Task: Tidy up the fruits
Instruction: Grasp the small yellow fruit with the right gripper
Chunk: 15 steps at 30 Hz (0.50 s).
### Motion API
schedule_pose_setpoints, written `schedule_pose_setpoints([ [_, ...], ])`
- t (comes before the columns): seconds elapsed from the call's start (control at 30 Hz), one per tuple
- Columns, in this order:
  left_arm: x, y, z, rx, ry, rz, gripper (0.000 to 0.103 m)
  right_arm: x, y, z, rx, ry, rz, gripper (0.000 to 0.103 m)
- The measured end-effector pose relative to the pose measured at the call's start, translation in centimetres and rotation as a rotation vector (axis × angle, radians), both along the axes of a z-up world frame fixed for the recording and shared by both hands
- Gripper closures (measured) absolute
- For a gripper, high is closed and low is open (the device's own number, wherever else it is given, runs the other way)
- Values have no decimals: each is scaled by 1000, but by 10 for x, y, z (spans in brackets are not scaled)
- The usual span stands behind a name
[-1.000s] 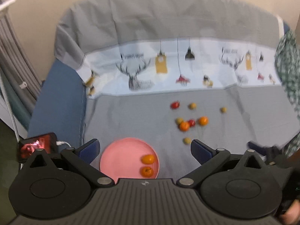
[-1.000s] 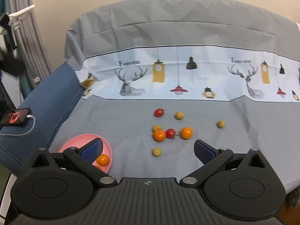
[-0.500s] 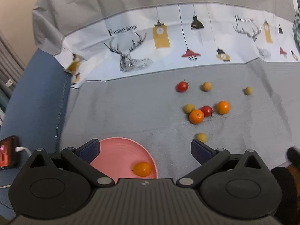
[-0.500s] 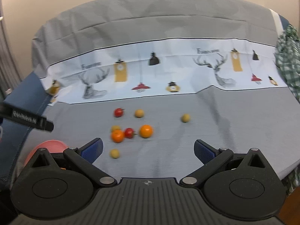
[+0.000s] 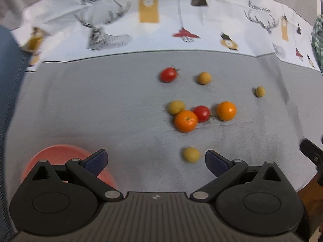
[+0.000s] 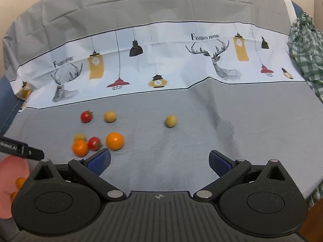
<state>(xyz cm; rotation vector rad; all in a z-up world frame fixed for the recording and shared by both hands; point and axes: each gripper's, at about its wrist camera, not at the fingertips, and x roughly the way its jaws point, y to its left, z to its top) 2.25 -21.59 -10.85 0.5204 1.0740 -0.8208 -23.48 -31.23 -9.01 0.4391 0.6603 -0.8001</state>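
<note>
Grey cloth-covered table [image 6: 181,141] w/ deer-and-lamp print band at far side. Round pink plastic plate [image 5: 60,155] near left, prob. the collecting spot; two small orange fruits [image 6: 19,181] already in it. Loose oranges, tomatoes & yellow fruits [image 5: 185,121] mid-table. Left claw [image 5: 155,161] jaws apart, empty, near yellow fruit [image 5: 190,154]. Right claw [image 6: 159,161] apart, empty.

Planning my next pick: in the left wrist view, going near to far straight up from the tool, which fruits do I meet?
Left tool, open, then nearest yellow fruit → front orange → far red tomato. The fruits bunched right around the orange are left out.
</note>
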Motion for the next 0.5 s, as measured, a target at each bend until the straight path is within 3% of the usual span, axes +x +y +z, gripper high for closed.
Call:
schedule_pose_setpoints([
  [0.23, 19, -58, -43, 10, 84, 30, 1, 42, -71, -44, -41, 31, -21, 1],
  [0.5, 33, -92, -88, 64, 140, 55, 0, 91, -132, -114, 42, 144, -15, 1],
])
